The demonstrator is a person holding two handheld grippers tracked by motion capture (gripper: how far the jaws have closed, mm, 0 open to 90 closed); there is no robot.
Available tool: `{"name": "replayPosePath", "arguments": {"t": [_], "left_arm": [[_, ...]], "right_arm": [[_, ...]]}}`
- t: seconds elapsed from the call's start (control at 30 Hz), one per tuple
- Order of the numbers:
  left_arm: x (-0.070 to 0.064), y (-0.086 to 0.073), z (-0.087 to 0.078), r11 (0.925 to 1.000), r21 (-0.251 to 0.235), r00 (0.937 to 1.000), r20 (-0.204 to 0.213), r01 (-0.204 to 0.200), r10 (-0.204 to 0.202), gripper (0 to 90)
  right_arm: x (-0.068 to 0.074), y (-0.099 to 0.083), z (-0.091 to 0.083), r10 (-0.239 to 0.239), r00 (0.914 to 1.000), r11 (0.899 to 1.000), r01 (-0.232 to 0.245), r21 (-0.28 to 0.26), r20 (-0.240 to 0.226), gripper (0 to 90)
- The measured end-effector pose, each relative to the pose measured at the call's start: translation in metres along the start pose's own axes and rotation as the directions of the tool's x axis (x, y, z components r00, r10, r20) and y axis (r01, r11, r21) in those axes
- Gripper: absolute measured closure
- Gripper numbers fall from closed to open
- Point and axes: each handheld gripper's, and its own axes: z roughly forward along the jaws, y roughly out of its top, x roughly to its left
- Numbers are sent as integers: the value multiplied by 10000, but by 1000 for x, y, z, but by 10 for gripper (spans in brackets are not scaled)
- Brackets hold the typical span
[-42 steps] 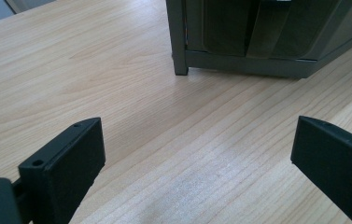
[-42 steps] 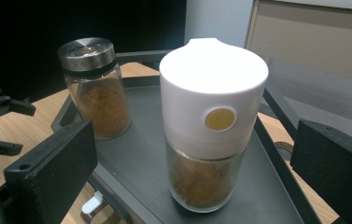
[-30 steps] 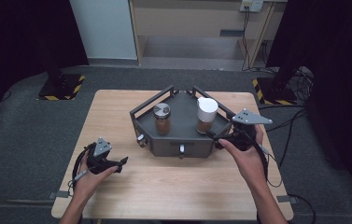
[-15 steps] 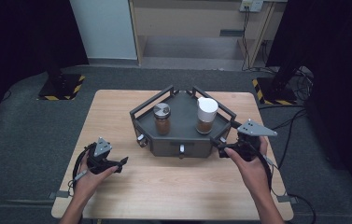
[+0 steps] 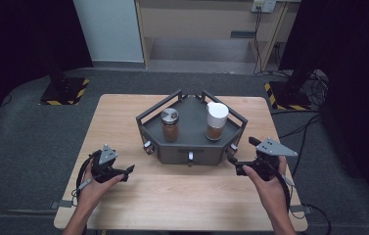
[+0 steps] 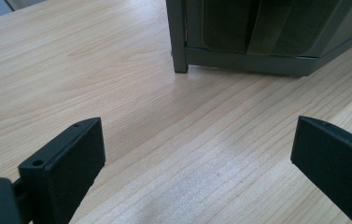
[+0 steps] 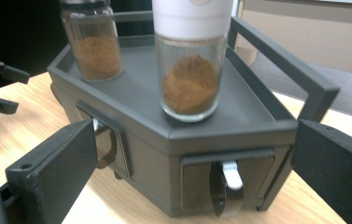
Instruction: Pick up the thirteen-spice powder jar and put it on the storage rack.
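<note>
Left gripper (image 5: 126,171): lay low over the table (image 5: 182,200) at the near left, held in the person's left hand (image 5: 93,188); its jaws stood wide apart with nothing between them, as the left gripper view showed over bare wood (image 6: 197,154).
Rack, left corner (image 6: 178,42): a dark post and base stood on the wood ahead of the left jaws, well apart from them.
Rack (image 5: 192,149): a grey, many-sided tray with a rail around it stood at the table's middle, small drawers set in its near faces.
Left jar (image 5: 169,125): glass, with a metal lid, upright on the rack's left half, brown powder inside; in the right gripper view it stood at the upper left (image 7: 92,44).
Right jar (image 5: 216,121): glass, with a tall white cap, upright on the rack's right half, holding brown powder; it appeared near the middle of the right gripper view (image 7: 190,74).
Drawer handle (image 7: 227,189): a metal tab hung from the drawer face nearest the right jaws, untouched.
Right gripper (image 5: 234,163): held in the right hand (image 5: 267,186) just beside the rack's near right corner, jaws spread wide and empty, facing the drawer.
</note>
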Motion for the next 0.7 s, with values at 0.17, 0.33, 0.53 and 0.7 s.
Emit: {"name": "replayPosePath", "arguments": {"t": [0.17,0.33,0.53,0.7], "left_arm": [[0,0,0,10000,-12,10000,-10,10,-10,21],[0,-1,0,10000,-19,10000,-36,9,-9,20],[0,0,-1,10000,-2,10000,-45,5,-5,20],[-1,0,0,10000,-3,10000,-41,14,-14,20]], "right_arm": [[0,-14,-5,95,9999,10000,-95,-3,116,13],[-3,-27,-11,176,9996,9998,-177,61,219,12],[-4,-42,-18,348,9987,9992,-354,161,374,13],[-6,-56,-21,503,9977,9982,-518,309,462,13]]}}
